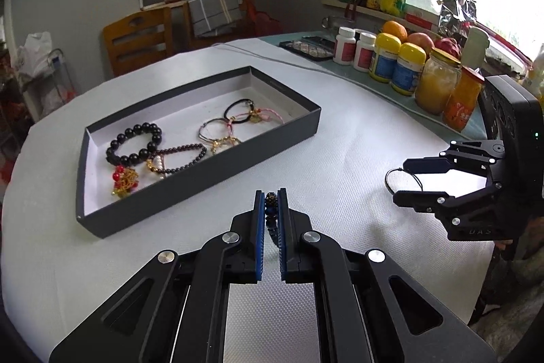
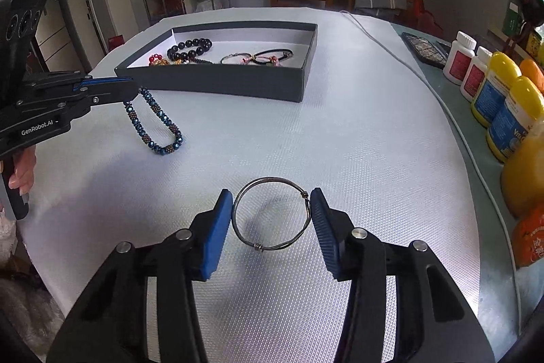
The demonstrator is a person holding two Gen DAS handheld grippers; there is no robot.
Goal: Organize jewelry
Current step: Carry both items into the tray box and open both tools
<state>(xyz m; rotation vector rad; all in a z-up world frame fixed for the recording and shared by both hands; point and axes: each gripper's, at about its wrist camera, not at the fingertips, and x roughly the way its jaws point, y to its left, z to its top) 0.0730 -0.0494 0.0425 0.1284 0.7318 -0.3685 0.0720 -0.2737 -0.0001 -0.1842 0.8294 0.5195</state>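
My left gripper point(image 1: 271, 220) is clamped on the beaded bracelet point(image 2: 154, 121), which hangs from its tips with the low end touching the surface point(image 2: 340, 142); the box point(image 1: 204, 172) lies ahead and to the left in the left wrist view, close by, its long axis running from near left to far right, so I judge the left hand the nearer one for a drop there; my right gripper point(image 2: 272, 220) sits around the wire bangle point(image 2: 272, 215), which lies flat on the surface; the jaws stand about half wide, each pad right at one side of the ring, and I cannot tell whether they press it yet; from this gripper the box lies farther off, ahead and slightly left, across open surface
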